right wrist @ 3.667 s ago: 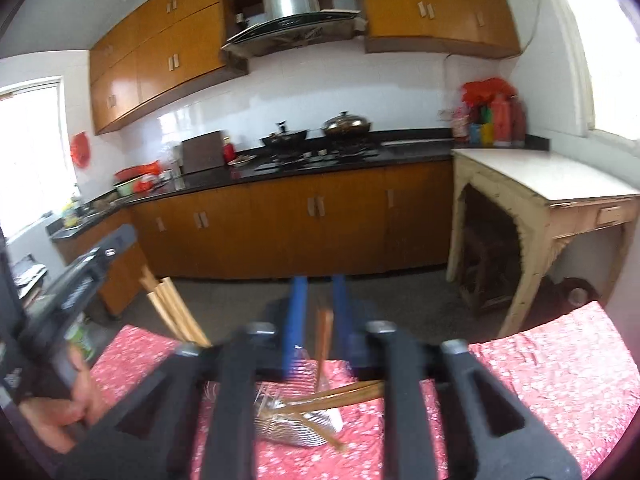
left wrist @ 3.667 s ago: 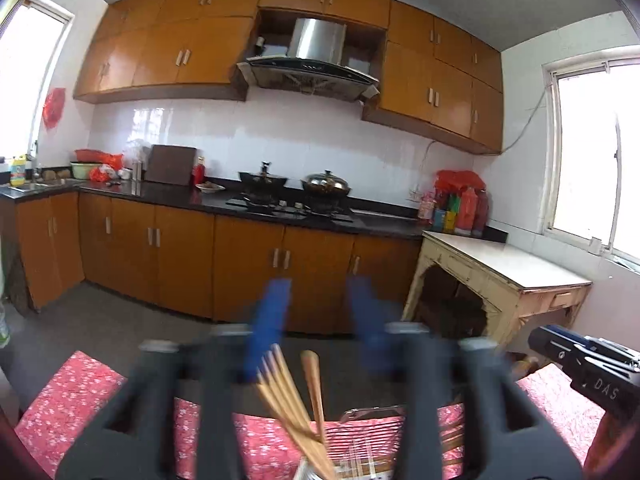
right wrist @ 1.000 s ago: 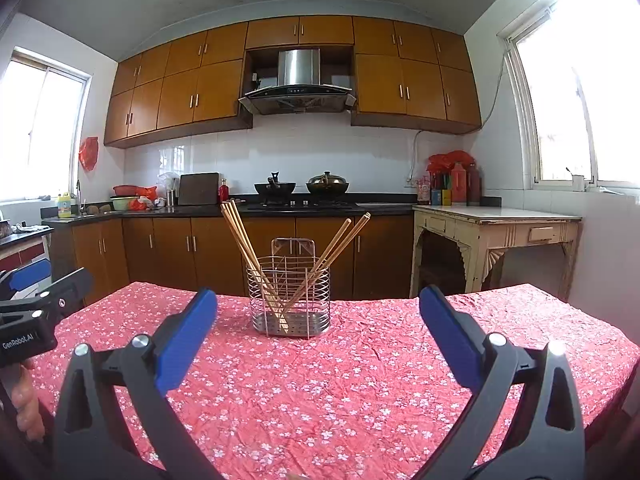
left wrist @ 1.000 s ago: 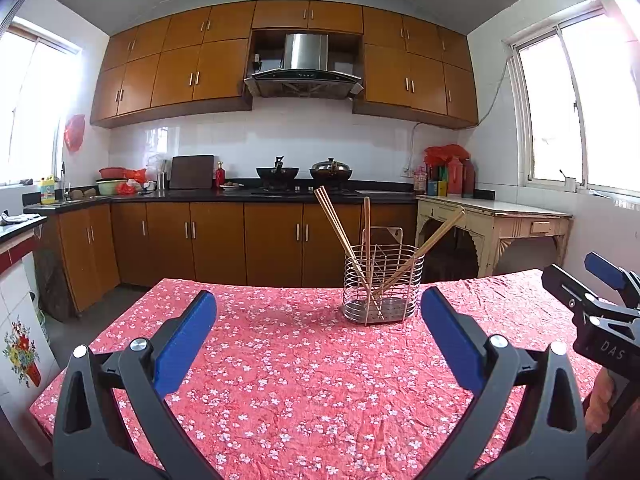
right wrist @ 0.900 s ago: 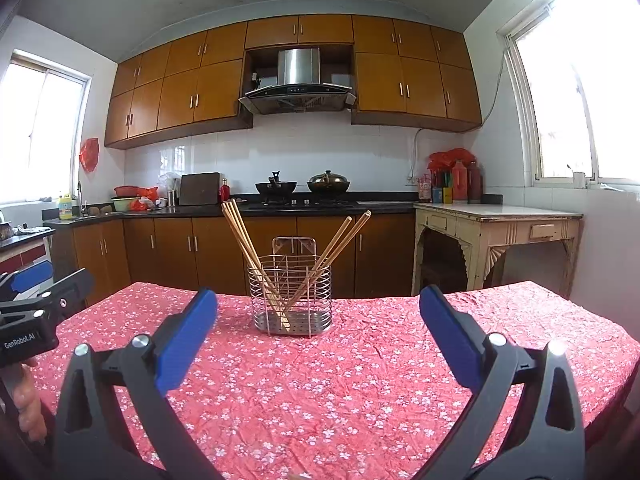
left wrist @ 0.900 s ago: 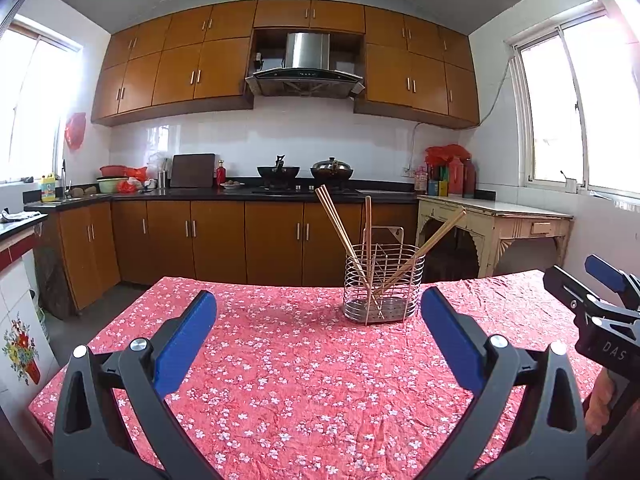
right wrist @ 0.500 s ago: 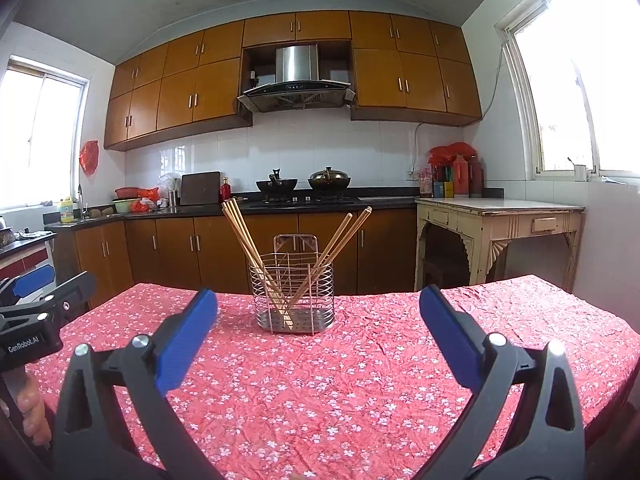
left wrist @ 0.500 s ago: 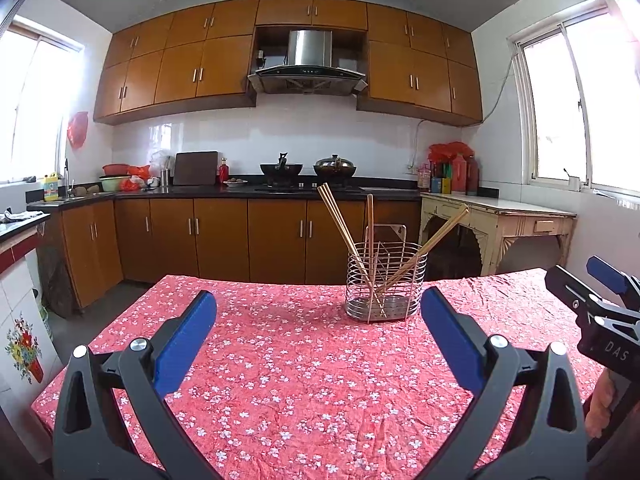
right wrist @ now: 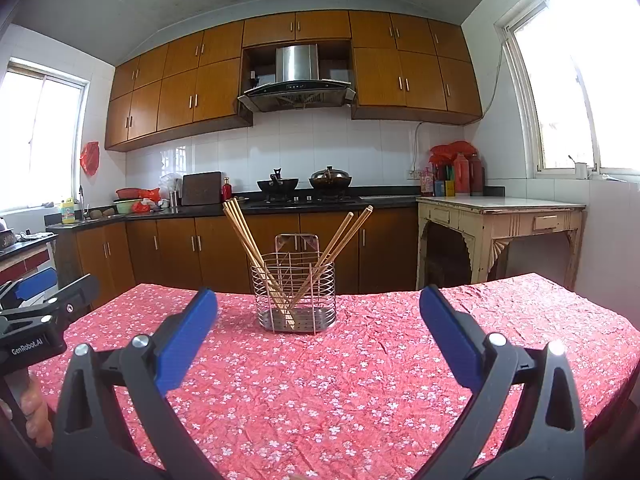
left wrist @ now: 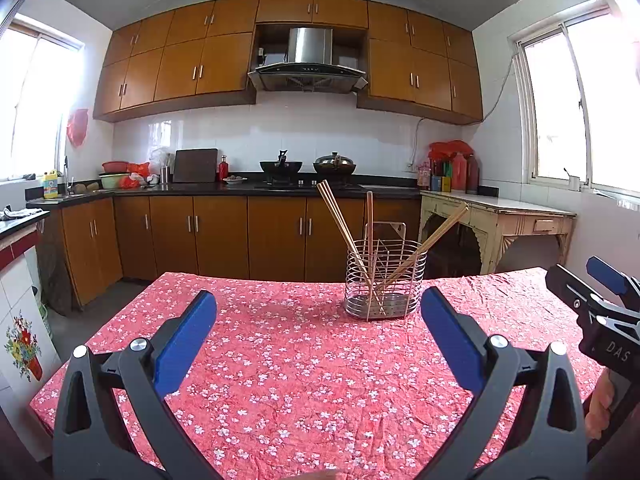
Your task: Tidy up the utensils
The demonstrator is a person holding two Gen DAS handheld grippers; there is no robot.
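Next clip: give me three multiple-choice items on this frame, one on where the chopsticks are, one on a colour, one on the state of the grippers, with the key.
1. Where are the chopsticks?
A. Flat on the tablecloth
B. Standing in the wire holder
C. In the right gripper

2. What colour are the gripper pads?
A. Blue
B. Green
C. White

3. How do the two grippers stand?
A. Both shut on chopsticks
B. One open, one shut
C. Both open and empty

Key: 1 B, the sticks lean inside the holder on the tablecloth. 2 A, blue pads show in both wrist views. 3 C, the left gripper and right gripper are spread wide with nothing between.
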